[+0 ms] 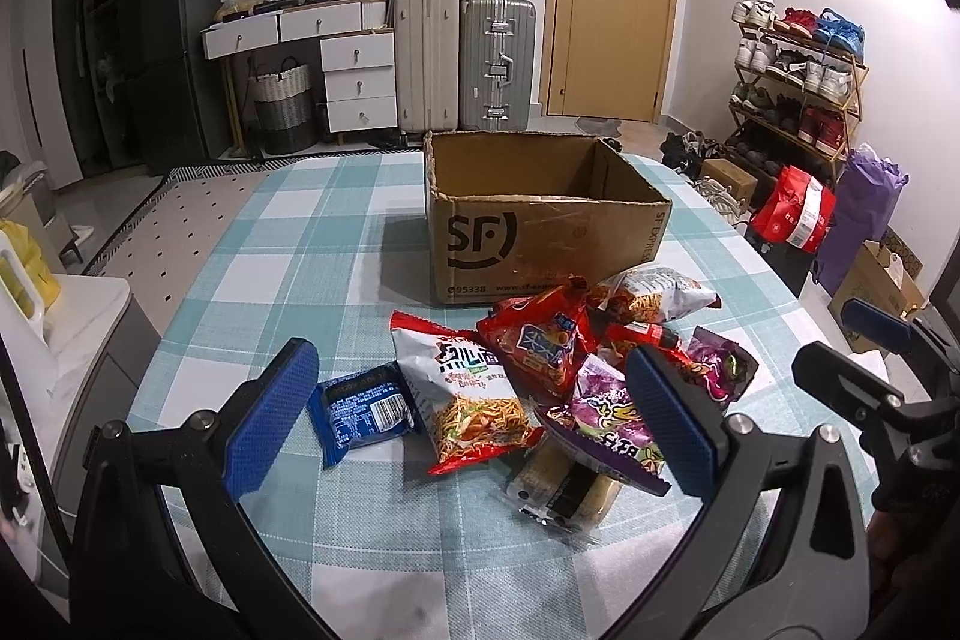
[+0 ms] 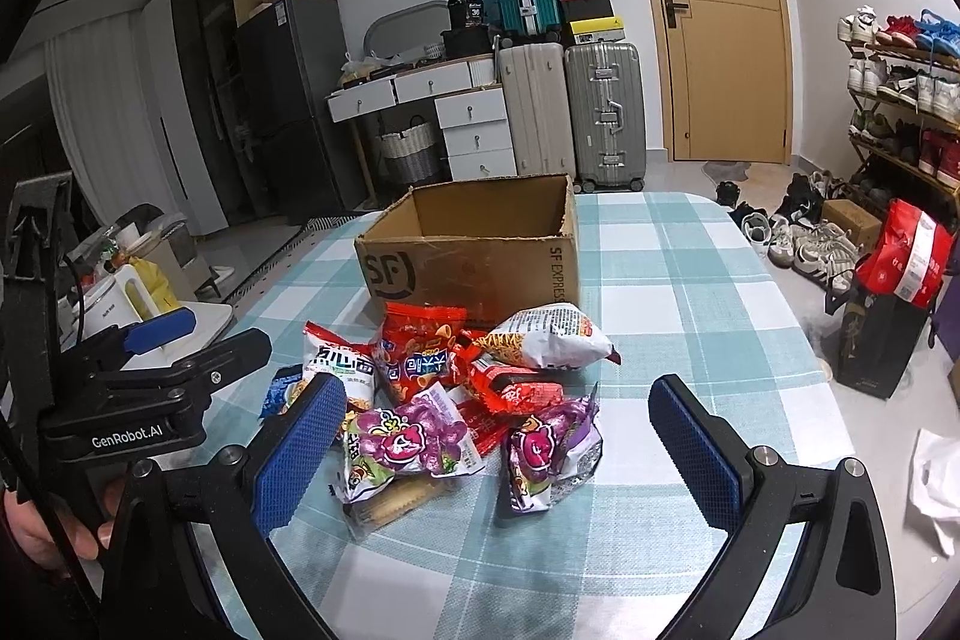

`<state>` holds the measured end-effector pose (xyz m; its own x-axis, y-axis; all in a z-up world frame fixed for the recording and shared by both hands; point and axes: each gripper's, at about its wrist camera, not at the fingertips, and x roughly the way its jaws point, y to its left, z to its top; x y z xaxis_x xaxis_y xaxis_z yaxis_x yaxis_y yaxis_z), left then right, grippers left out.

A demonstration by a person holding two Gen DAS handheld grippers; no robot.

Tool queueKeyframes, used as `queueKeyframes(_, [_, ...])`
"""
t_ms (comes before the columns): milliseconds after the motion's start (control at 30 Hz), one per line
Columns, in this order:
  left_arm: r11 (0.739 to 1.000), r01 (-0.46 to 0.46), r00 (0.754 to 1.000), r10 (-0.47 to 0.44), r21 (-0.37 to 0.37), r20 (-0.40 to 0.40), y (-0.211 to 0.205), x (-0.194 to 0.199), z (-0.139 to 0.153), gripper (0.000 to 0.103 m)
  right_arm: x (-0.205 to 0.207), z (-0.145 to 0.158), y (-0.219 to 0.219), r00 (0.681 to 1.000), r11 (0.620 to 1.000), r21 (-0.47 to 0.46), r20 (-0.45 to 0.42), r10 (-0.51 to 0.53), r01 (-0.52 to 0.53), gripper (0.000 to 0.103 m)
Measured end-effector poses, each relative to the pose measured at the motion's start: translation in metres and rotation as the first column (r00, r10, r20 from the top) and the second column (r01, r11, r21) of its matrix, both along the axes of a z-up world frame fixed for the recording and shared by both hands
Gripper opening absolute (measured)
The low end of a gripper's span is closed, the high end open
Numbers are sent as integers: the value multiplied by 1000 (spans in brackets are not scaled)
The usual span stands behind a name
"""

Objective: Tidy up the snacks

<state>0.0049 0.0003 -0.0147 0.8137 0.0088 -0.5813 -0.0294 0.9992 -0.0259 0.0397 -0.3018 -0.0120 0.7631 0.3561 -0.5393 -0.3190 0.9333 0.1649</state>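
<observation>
Snacks lie just ahead of your wide-open right gripper; pinch one packet's edge, then lift toward the box beyond.

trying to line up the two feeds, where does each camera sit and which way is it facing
Left wrist: sits on the left gripper, facing the open brown cardboard box over the snack packets; its blue-padded fingers show, the right gripper at its right edge.
Right wrist: sits on the right gripper, facing the same box from further right; the left gripper and a hand show at left.
Shared: box, teal checked tablecloth, purple snack bag.
</observation>
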Motion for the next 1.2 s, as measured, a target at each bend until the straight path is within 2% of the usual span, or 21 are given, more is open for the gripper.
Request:
queueKeyframes(233, [1000, 0, 1000, 0, -7, -13, 5, 7, -5, 102, 3, -8, -1, 1000, 1000, -2, -8, 11, -11, 103])
queueKeyframes(567, [1000, 12, 1000, -13, -16, -29, 9, 21, -16, 102, 19, -39, -6, 995, 999, 18, -90, 38, -37, 103])
queueKeyframes(900, [999, 18, 998, -20, -39, -53, 15, 33, -28, 102, 50, -72, -20, 983, 998, 56, -181, 1, 10, 103])
queueKeyframes(1200, [999, -6, 997, 2, -51, -75, 27, 52, -42, 102, 76, -91, -22, 974, 999, 47, -227, -7, 18, 103])
